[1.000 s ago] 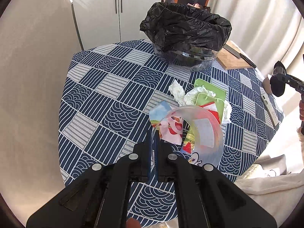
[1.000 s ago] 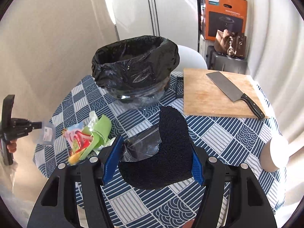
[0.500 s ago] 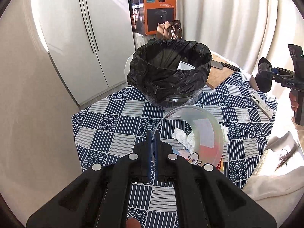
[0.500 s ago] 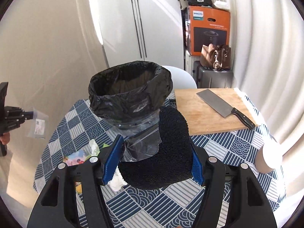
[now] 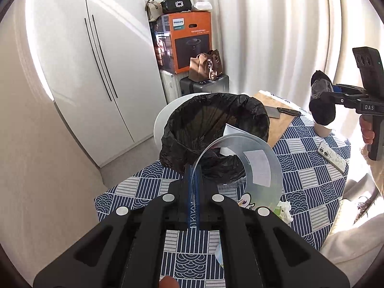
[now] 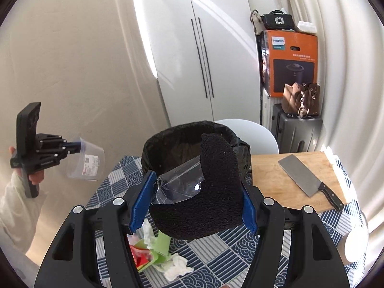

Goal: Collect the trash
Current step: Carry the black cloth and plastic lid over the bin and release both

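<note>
Gripping cup (image 5: 249, 165), sponge (image 6: 206, 192): tongs

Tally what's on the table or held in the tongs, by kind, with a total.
Bins with black liner: 1
Cutting boards: 1
Cleavers: 1
Clear plastic cups, in the left tongs: 1
Black sponges with clear wrap, in the right tongs: 1
Piles of wrappers and tissue: 1
Phones: 1
Total: 7

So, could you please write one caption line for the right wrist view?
Right gripper holds a black sponge and clear plastic before the lined bin.
</note>
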Action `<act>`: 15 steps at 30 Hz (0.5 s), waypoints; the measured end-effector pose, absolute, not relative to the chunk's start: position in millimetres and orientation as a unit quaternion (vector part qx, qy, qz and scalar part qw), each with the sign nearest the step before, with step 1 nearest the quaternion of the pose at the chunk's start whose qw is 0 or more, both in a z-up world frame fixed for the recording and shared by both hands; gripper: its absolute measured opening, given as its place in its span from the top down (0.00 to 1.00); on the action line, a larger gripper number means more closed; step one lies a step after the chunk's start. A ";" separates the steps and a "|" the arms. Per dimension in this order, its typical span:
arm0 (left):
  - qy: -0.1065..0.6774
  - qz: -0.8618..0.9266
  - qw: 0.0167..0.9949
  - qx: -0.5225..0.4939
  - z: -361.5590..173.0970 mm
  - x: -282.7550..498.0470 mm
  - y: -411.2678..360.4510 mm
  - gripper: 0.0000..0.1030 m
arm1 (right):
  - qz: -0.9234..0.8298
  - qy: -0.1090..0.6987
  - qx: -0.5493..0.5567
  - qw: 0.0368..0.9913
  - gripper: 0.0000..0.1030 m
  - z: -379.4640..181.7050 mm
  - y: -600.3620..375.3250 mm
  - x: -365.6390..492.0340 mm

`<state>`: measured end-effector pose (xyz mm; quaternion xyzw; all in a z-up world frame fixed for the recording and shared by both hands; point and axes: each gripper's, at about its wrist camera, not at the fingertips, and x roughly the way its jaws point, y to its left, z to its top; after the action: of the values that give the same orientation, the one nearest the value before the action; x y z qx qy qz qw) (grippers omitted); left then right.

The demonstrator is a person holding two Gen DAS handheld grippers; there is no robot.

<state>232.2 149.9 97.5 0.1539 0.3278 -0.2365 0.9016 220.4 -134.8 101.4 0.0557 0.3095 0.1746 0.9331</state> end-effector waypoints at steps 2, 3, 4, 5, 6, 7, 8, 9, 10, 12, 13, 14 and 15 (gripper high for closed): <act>0.328 -0.236 0.901 0.159 100.2 244.1 142.4 0.97 | 0.191 0.302 0.052 0.933 0.42 106.7 -133.8 235.1; 0.328 -0.233 0.901 0.164 101.1 249.3 138.7 0.97 | 0.199 0.299 0.051 0.932 0.42 109.2 -132.5 242.9; 0.327 -0.232 0.901 0.167 102.1 254.2 135.0 0.97 | 0.208 0.297 0.050 0.930 0.42 111.0 -131.5 250.8; 0.326 -0.233 0.901 0.168 103.4 258.9 131.6 0.97 | 0.218 0.296 0.048 0.929 0.42 112.5 -129.8 258.9; 0.324 -0.234 0.901 0.167 104.7 263.8 128.5 0.97 | 0.225 0.294 0.043 0.928 0.42 113.4 -128.5 267.0; 0.324 -0.234 0.902 0.167 105.5 268.8 125.1 0.97 | 0.232 0.294 0.038 0.926 0.42 113.8 -127.1 275.1; 0.323 -0.233 0.902 0.167 106.2 274.4 121.6 0.97 | 0.240 0.294 0.034 0.925 0.42 114.4 -125.4 282.1; 0.323 -0.233 0.902 0.167 106.5 279.6 118.3 0.97 | 0.247 0.294 0.030 0.923 0.42 114.4 -124.1 289.5; 0.324 -0.234 0.901 0.167 106.7 285.5 115.2 0.97 | 0.254 0.296 0.027 0.920 0.42 114.0 -122.9 296.3; 0.331 -0.236 0.898 0.167 104.8 297.6 109.0 0.97 | 0.266 0.297 0.021 0.917 0.42 113.0 -119.5 306.7; 0.336 -0.237 0.897 0.165 103.3 303.5 106.4 0.97 | 0.271 0.297 0.018 0.915 0.42 112.4 -118.4 312.4; 0.337 -0.234 0.896 0.166 101.7 308.9 103.9 0.97 | 0.275 0.296 0.017 0.915 0.42 112.4 -117.3 317.5; 0.340 -0.233 0.896 0.167 99.6 314.0 101.7 0.97 | 0.276 0.293 0.017 0.915 0.42 111.9 -117.3 322.3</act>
<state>314.0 101.7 99.6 0.1672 0.3398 -0.2335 0.8956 322.3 -117.3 111.9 0.0168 0.2934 0.2761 0.9151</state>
